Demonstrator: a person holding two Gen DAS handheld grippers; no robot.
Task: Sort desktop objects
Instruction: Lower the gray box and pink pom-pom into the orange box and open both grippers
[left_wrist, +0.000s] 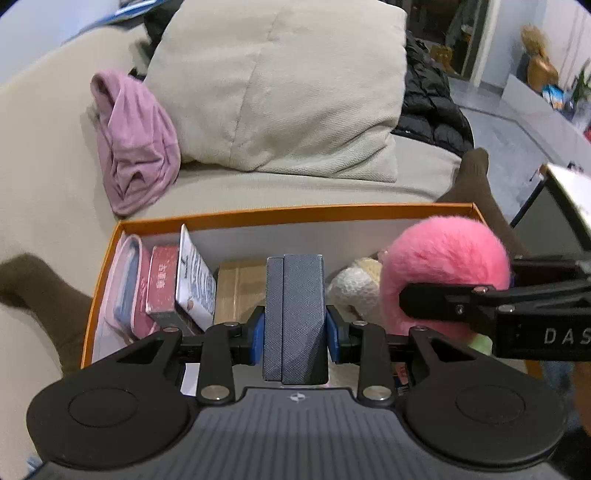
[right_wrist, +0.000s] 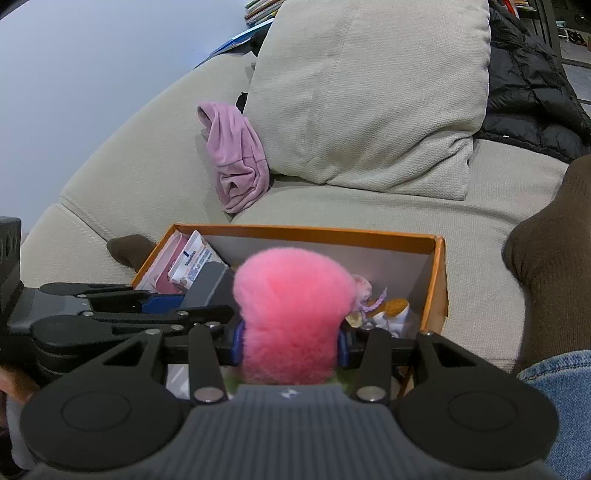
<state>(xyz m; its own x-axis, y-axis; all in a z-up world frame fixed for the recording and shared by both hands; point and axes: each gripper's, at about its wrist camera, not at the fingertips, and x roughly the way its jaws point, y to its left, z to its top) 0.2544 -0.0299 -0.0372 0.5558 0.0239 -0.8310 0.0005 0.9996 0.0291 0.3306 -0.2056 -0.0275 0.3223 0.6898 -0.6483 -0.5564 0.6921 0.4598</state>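
My left gripper (left_wrist: 294, 328) is shut on a grey-blue textured case (left_wrist: 295, 314), held upright over the orange box (left_wrist: 258, 216). Its blue pads (left_wrist: 258, 334) press on both sides of the case. To its right, my right gripper (right_wrist: 291, 341) is shut on a fluffy pink plush ball (right_wrist: 291, 310), also above the box; the same ball (left_wrist: 443, 266) shows in the left wrist view. Inside the box, at the left, stand a pink pouch (left_wrist: 125, 284), a red packet (left_wrist: 162, 284) and a white packet (left_wrist: 195, 284). White and cream plush toys (left_wrist: 354, 288) lie at the right.
The box sits on a beige sofa (left_wrist: 44, 184) between a person's legs in dark socks (right_wrist: 554, 251). Behind it lie a large beige cushion (left_wrist: 280, 85), a crumpled pink cloth (left_wrist: 133, 147) and a black puffer jacket (right_wrist: 528, 77). A dark table edge (left_wrist: 569, 192) stands at right.
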